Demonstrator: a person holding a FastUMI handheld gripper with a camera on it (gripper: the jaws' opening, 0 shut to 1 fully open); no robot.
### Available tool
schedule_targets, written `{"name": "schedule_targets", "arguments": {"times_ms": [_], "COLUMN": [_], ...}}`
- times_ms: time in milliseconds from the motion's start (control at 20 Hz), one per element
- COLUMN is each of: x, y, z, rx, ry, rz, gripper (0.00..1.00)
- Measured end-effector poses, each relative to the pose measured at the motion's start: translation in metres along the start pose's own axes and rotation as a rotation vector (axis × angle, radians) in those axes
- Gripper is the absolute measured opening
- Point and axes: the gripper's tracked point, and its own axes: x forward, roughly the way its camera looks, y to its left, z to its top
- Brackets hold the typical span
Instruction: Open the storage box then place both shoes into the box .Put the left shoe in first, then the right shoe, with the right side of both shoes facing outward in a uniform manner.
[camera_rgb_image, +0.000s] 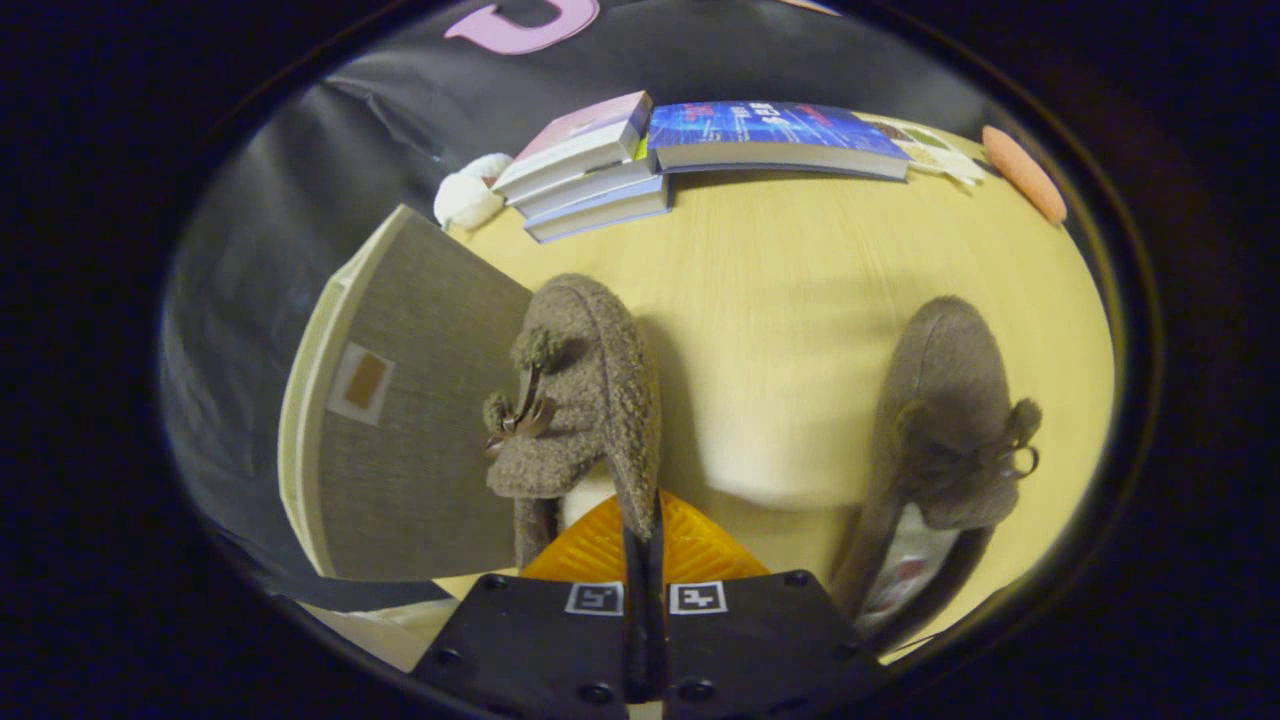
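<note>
My gripper (645, 545) is shut on the side wall of a fuzzy brown shoe (580, 380), whose thin edge is pinched between the two fingers. This shoe points away from me, and its bow (520, 415) faces the storage box. The box (420, 430) stands just left of the held shoe, showing a grey fabric panel with a small label and a cream rim. I cannot tell from here whether the box is open. The second brown shoe (950, 420) lies on the wooden table (780, 290) to the right of the fingers, toe pointing away and its lining showing.
A stack of books (590, 170) and a flat blue book (770, 135) lie along the table's far edge. A white fluffy object (468, 195) sits left of the stack, and an orange oblong object (1025, 175) lies at the far right.
</note>
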Motion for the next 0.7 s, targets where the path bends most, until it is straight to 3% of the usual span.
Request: {"name": "schedule_targets", "arguments": {"times_ms": [250, 450, 550, 700], "x": [-0.028, -0.067, -0.086, -0.099], "y": [0.039, 0.073, 0.093, 0.115], "z": [0.0, 0.027, 0.042, 0.055], "rx": [0.193, 0.315, 0.331, 0.321], "ry": [-0.043, -0.137, -0.185, -0.21], "rz": [0.111, 0.192, 0.227, 0.211], "gripper": [0.03, 0.03, 0.03, 0.03]}}
